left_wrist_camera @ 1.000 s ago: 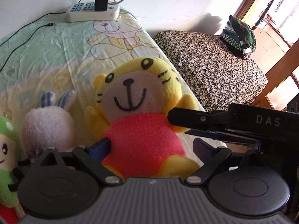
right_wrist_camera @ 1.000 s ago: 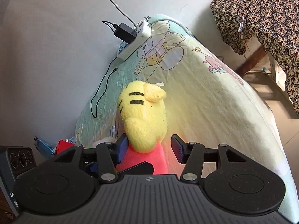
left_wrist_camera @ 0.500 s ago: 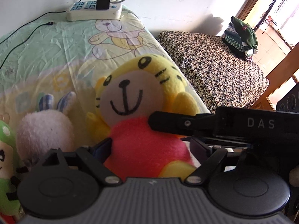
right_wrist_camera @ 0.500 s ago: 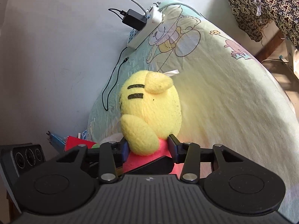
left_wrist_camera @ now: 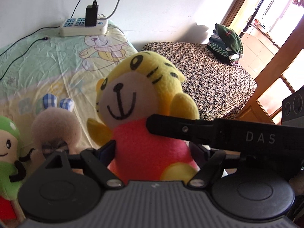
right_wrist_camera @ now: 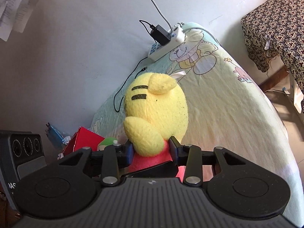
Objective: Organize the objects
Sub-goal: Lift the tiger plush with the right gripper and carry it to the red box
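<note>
While the tiger toy sits upright on the bed sheet, both claws are on it at once. The right gripper is clamped on the toy's pink body just under the yellow head, its blue-padded fingers pressing in from either side, and from the left wrist view its black finger reaches in from three o'clock across the toy's chest. The left gripper has its fingers set apart on either side of the pink belly, the left pad touching the plush; whether the other one presses in, I cannot tell.

At nine o'clock from the tiger, just beside it, sits a pale bunny toy with checked ears, and further out at eight o'clock a green doll. Up at eleven o'clock, against the wall, a white power strip lies on the sheet with a black charger plugged in. Off at two o'clock stands a table with a patterned cloth, folded clothes stacked on its far end.
</note>
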Motion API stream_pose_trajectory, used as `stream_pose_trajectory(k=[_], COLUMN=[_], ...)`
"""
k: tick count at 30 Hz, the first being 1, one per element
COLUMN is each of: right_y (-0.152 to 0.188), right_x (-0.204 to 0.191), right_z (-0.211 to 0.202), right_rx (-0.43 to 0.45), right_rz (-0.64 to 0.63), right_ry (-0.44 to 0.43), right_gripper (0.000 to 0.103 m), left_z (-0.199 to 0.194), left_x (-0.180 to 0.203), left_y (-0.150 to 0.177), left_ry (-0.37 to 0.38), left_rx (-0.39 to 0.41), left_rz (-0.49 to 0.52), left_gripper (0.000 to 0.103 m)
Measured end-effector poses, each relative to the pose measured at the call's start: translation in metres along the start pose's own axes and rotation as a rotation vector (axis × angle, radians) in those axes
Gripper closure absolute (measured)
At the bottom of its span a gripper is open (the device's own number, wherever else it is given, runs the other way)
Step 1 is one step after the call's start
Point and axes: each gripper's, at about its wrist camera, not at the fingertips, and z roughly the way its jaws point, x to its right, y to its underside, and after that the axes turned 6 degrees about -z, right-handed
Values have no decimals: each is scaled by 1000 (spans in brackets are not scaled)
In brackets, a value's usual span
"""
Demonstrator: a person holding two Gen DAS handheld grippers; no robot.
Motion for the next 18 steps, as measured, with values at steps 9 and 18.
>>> stream_pose_trajectory(k=[9, 18], right_y=[17, 29], right_x=[-38, -98], right_z=[-21, -17], right_rx=[37, 72], right_rz=[-75, -156], right_ry=[-59, -107], right_gripper=[63, 62], left_z=[-51, -113], left_x=[3, -26], left_y=[25, 40], left_ry=[-31, -40], left_rx=[98, 203], left_rz=[6, 3], left_gripper=[24, 24])
